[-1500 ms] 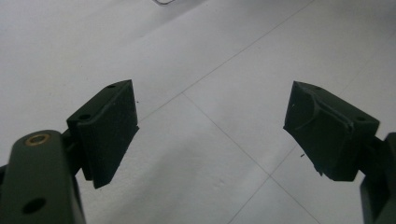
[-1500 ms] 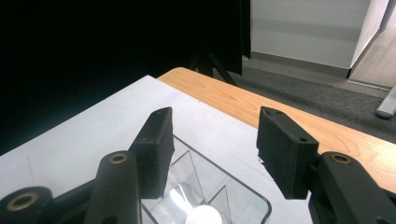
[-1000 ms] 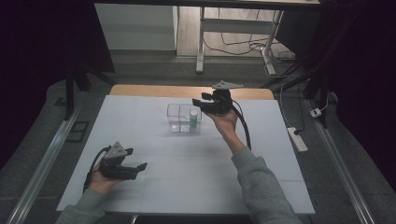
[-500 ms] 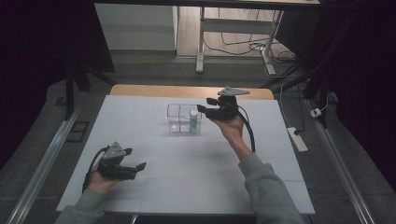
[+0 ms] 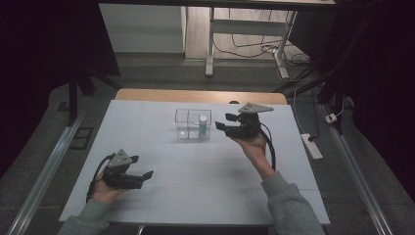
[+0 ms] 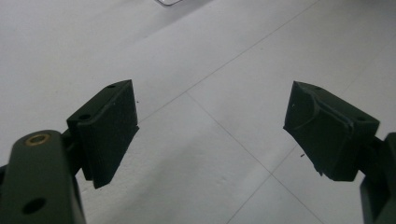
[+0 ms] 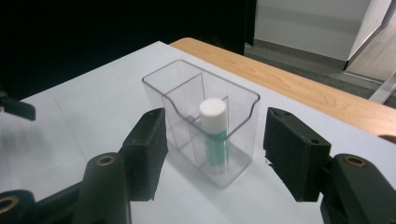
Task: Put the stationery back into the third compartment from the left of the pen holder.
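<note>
two grippers in play, one thing that matters: the tube (image 7: 214, 135), white cap up, green body, standing upright in the clear bin (image 5: 193, 123) near the far middle of the table (image 5: 205, 181).

your right gripper (image 5: 221, 125) is held just right of the bin in the high view, off the table, pointing level at it. its jaws stand about half open with nothing between them, and they have just been opening. in the right gripper view the bin (image 7: 201, 121) sits straight ahead, framed between the two jaws, tube in the near compartment against a divider. apart, not touching.

your left gripper (image 5: 147, 175) rests low at the near left, well away from the bin. left gripper view: jaws wide apart, empty, bare table (image 6: 215, 70) between them.

the relation that counts: the tube's long axis is vertical, and your right jaws come at it from the side, level. the bin wall stands between pads and tube on that line. judgement: only the cap clears the rim, so a grasp would likely need you to come over the rim and take the cap end, jaws either side of it. right hand is plainly the nearer one. risk as i read it: nudging the light bin, or tipping the tube against the divider.
</note>
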The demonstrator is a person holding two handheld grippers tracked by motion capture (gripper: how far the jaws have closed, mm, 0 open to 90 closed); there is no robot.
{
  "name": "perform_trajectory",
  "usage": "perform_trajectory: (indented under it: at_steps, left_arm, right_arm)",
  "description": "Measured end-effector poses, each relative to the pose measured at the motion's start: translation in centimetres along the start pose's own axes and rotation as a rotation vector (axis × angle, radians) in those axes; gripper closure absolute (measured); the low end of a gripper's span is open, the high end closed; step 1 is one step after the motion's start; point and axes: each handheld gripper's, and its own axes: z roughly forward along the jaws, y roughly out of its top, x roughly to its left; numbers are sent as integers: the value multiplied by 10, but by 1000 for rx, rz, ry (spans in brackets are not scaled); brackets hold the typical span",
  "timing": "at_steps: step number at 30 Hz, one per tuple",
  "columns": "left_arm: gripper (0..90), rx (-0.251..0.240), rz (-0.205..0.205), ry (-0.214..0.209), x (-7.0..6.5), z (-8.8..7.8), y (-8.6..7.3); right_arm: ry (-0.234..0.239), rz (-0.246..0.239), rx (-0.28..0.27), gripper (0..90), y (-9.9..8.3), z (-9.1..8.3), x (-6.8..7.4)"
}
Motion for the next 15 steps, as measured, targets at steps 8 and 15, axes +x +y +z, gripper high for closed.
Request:
perform_trajectory:
  at_steps: [8,15]
  left_arm:
    - [171,-2,1,2,-1,0,0]
    - [171,-2,3,0,-2,0,0]
  right_arm:
    - [-10,3,18,381,-20,-24,1]
    - [-22,-4,42,356,-38,-44,2]
